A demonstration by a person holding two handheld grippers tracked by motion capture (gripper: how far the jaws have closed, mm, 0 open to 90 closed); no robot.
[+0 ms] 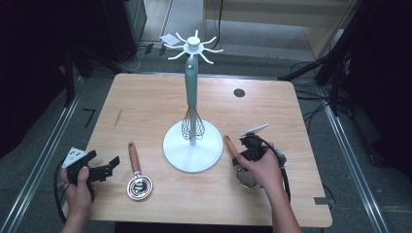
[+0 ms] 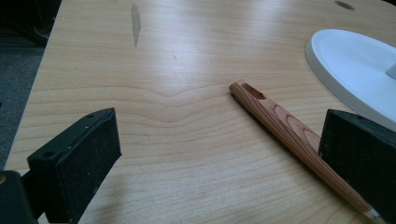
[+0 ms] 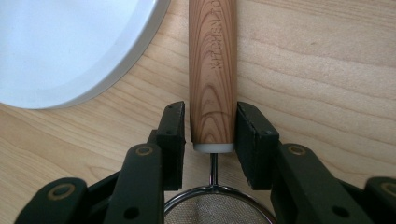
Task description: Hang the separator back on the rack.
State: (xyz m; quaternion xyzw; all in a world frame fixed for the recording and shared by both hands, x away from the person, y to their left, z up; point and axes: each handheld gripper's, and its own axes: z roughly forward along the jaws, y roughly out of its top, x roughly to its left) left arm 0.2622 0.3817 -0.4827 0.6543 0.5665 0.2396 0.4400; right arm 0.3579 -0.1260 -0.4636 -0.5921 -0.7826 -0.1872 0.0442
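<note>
Wood grain is filling the right gripper view as the right claw (image 3: 211, 140) is straddling the wooden handle (image 3: 212, 70) of a small strainer (image 1: 244, 172), 1 black pad on each side of the handle's lower end, right by the white collar. The pads are sitting just beside the wood; whether they are actually pressing on it cannot be told. The strainer's mesh bowl is lying just below the claw, and the whole tool is resting flat on the table (image 1: 145, 97), just right of the white round base of the rack (image 1: 193, 145).

In the high view, the person's right hand (image 1: 265, 170) is covering the strainer bowl. A whisk (image 1: 192, 102) with a teal handle is hanging on the rack.

Over on the left, the left claw (image 1: 104, 170) is standing wide open, with nothing between its pads, near the table's left edge. A second tool with a wooden handle, a measuring cup (image 1: 138, 182), is lying just beside it.
</note>
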